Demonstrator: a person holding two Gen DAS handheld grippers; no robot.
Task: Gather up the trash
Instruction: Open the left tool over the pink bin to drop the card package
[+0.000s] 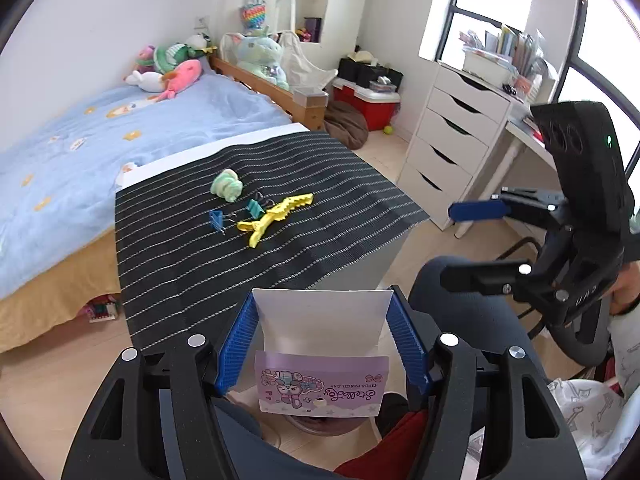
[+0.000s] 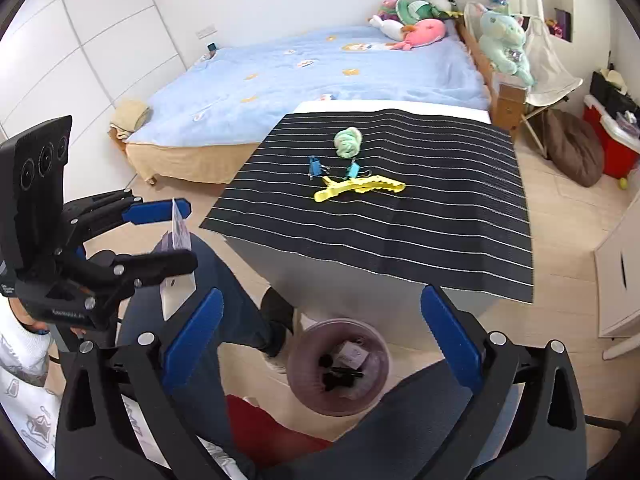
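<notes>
Left tool [image 1: 326,344] clenched on card [image 1: 324,364], low centre of left view, card held off bench [image 2: 400,216]. Right tool [image 2: 320,344] released, nothing between blue pads [image 2: 450,340]. Bin [image 2: 338,368], bottom centre of right view, held dark scraps, perhaps small box. Yellow clip [image 2: 358,188], two binder clips [image 2: 316,166], green wad [image 2: 348,142] lay mid-bench.

Card packet [image 1: 322,360]: white and purple, cartoon print, upright, clamped between blue pads at 6 o'clock.
Bin [image 2: 338,366]: round, translucent pink, on floor at 6 o'clock, scraps inside.
</notes>
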